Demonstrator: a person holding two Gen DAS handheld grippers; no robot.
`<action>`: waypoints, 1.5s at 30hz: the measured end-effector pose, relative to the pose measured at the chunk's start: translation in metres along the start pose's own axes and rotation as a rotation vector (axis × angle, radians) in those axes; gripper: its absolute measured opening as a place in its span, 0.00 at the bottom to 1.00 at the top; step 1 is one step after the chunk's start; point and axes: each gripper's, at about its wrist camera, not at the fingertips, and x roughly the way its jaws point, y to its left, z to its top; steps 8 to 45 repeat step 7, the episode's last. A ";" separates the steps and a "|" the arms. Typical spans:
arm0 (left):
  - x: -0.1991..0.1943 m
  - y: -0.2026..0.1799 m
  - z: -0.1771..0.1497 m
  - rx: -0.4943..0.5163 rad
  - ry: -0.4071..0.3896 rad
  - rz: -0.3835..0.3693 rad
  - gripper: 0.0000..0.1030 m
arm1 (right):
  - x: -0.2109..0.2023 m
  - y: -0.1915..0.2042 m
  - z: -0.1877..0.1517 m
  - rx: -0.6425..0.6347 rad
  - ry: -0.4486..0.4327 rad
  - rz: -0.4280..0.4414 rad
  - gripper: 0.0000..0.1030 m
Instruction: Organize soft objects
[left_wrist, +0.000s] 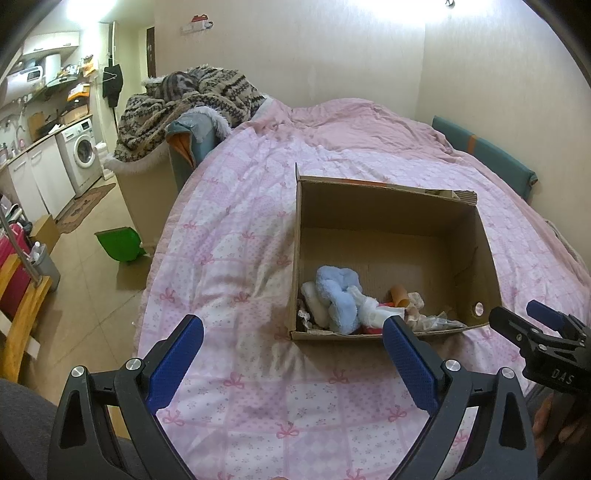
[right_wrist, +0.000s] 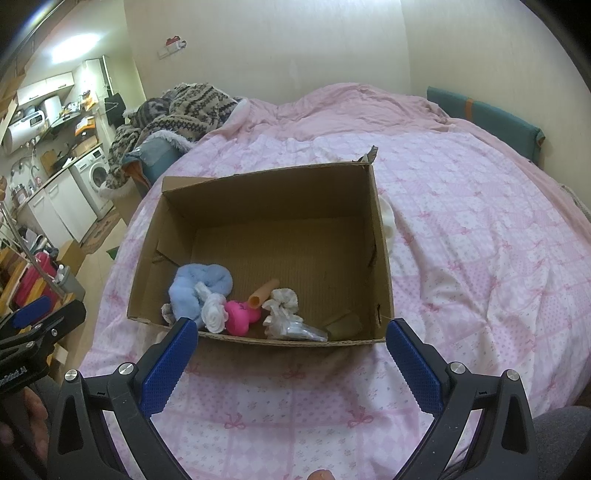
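Observation:
An open cardboard box (left_wrist: 388, 210) (right_wrist: 266, 192) stands on the pink bed. Inside lie a light blue fluffy cloth (left_wrist: 338, 295) (right_wrist: 195, 290), a white frilly item (right_wrist: 214, 308), a bright pink soft toy (right_wrist: 240, 314), an orange tube (right_wrist: 263, 291) and a clear crinkled bag (right_wrist: 291, 325). My left gripper (left_wrist: 291, 339) is open and empty, just short of the box's near wall. My right gripper (right_wrist: 290, 341) is open and empty at the box's near edge. A white soft object (right_wrist: 388, 218) lies on the bed behind the box's right wall.
The pink quilt (left_wrist: 240, 258) covers the bed. A patterned blanket pile (left_wrist: 184, 103) lies on a chair at the bed's far left. A green dustpan (left_wrist: 120, 243) sits on the floor. Kitchen units and a washing machine (left_wrist: 83, 151) stand left.

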 end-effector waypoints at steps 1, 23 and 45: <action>0.001 0.000 -0.001 -0.001 0.002 -0.002 0.94 | -0.001 0.000 0.000 0.001 -0.001 0.001 1.00; 0.006 0.002 -0.003 -0.019 0.020 -0.027 0.95 | -0.002 0.002 -0.001 0.001 -0.001 0.004 1.00; 0.006 0.002 -0.003 -0.019 0.020 -0.027 0.95 | -0.002 0.002 -0.001 0.001 -0.001 0.004 1.00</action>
